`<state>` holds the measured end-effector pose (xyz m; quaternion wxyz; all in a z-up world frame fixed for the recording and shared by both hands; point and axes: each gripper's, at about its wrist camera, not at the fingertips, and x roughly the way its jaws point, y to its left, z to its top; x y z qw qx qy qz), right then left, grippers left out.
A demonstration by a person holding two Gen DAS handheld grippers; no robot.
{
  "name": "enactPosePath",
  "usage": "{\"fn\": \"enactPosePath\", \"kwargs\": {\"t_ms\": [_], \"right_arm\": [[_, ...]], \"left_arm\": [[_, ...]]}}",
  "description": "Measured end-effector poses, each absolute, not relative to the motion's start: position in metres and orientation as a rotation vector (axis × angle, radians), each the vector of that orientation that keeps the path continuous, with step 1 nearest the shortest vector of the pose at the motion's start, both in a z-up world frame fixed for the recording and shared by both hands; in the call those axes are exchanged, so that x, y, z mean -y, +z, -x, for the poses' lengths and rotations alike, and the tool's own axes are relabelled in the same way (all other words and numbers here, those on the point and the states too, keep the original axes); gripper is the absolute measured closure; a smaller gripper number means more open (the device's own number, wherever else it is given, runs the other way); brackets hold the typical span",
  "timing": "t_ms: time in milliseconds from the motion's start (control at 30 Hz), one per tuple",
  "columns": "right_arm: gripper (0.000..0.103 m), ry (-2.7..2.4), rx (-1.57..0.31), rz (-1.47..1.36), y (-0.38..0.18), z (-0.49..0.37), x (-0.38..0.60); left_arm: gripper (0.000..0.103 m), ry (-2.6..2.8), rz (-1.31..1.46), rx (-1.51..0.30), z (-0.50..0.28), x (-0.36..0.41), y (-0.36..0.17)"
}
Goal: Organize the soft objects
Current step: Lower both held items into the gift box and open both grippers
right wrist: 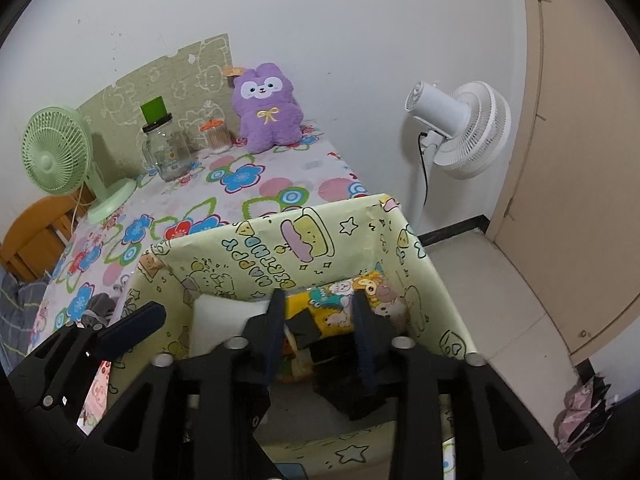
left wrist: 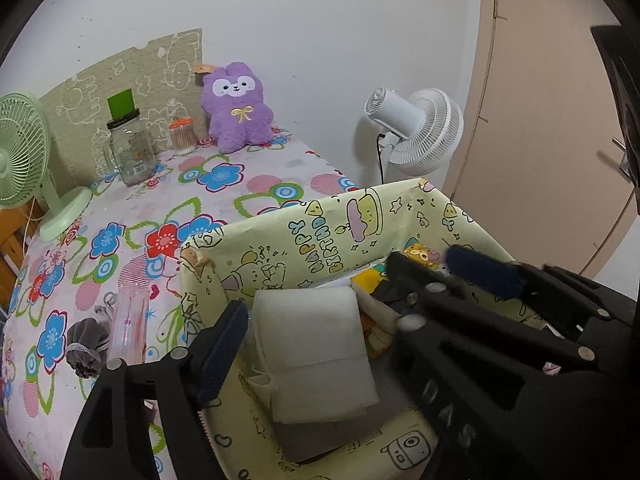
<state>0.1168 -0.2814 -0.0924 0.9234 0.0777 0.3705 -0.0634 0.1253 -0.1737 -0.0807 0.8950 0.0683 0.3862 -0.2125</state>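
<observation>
Left gripper [left wrist: 332, 304]: black two-finger tool with dark blue pads, nearest the lens, jaws spread wide and dipping into the box; nothing pressed between them.
White pad [left wrist: 316, 352]: a folded white foam or wadding piece, lying in the box between and just below the left fingers, apart from both pads; its long axis runs roughly along the line the gripper points.
Right gripper [right wrist: 318, 336]: same black tool, jaws at a middling gap over the right half of the box; a dark cloth [right wrist: 352, 396] lies beneath them, and I cannot tell if a pad touches it.
Box [left wrist: 280, 236]: pale yellow-green box wrapped in cartoon birthday paper, standing at the table's near right corner.
Purple plush bunny [left wrist: 236, 108]: upright at the table's far edge against the wall, well apart from both grippers.
Grey velvet pouch [left wrist: 86, 348]: on the flowered tablecloth [left wrist: 224, 184], just left of the box, nearer the left hand.
Judgement: both items look released; the pouch is the closer next pick.
</observation>
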Motion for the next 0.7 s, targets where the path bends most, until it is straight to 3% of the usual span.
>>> {"fn": "enactPosePath", "kwargs": {"t_ms": [367, 567, 700], "right_arm": [[0.028, -0.145, -0.724, -0.155, -0.083, -0.107, 0.285], [0.023, -0.152, -0.694, -0.145, -0.075, -0.097, 0.283], [0.013, -0.139, -0.657, -0.140, -0.067, -0.088, 0.280]], "left_arm": [[0.019, -0.451, -0.148, -0.778, -0.117, 0.177, -0.073], [0.017, -0.447, -0.151, -0.759, -0.109, 0.175, -0.065], [0.013, -0.443, -0.149, -0.740, -0.103, 0.170, -0.059]]}}
